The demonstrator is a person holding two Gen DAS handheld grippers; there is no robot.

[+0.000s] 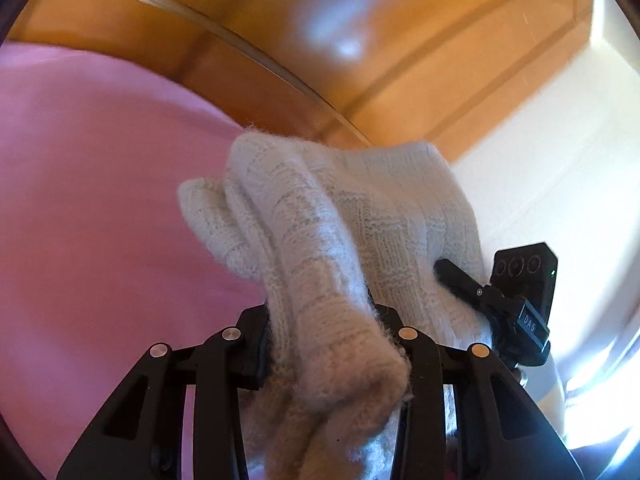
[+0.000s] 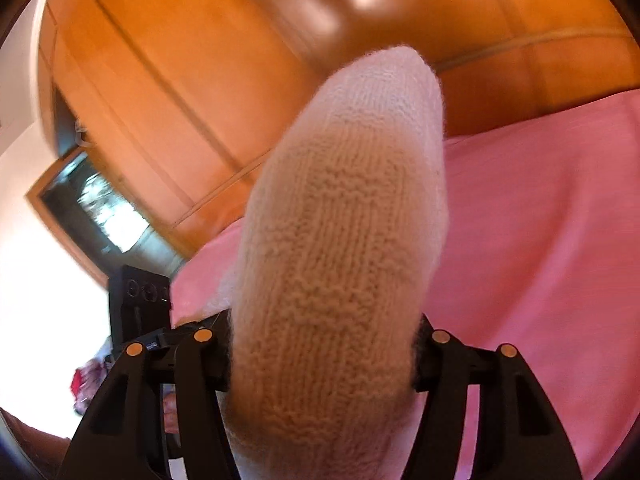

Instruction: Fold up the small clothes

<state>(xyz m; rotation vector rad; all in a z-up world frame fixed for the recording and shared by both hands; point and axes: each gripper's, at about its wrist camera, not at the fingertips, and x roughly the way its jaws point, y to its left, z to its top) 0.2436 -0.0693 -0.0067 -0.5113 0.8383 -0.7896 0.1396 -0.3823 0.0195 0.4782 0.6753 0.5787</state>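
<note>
"Two grippers, one garment — what does each hold?"

"Both pinch the same cream knitted garment (image 1: 340, 240) and hold it up above a pink cover (image 1: 88, 220). The left gripper (image 1: 332, 340) is clamped on a bunched edge, and the knit runs forward and rightward from it to the right gripper (image 1: 472, 292)."

"And seen from the right one?"

"The right gripper's jaws squeeze a thick roll of knit that rises straight ahead; the left gripper (image 2: 168, 336) sits beside it, wooden panelling (image 2: 180, 60) beyond."

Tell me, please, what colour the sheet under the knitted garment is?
Pink sheet, clearest in the left wrist view.
</note>
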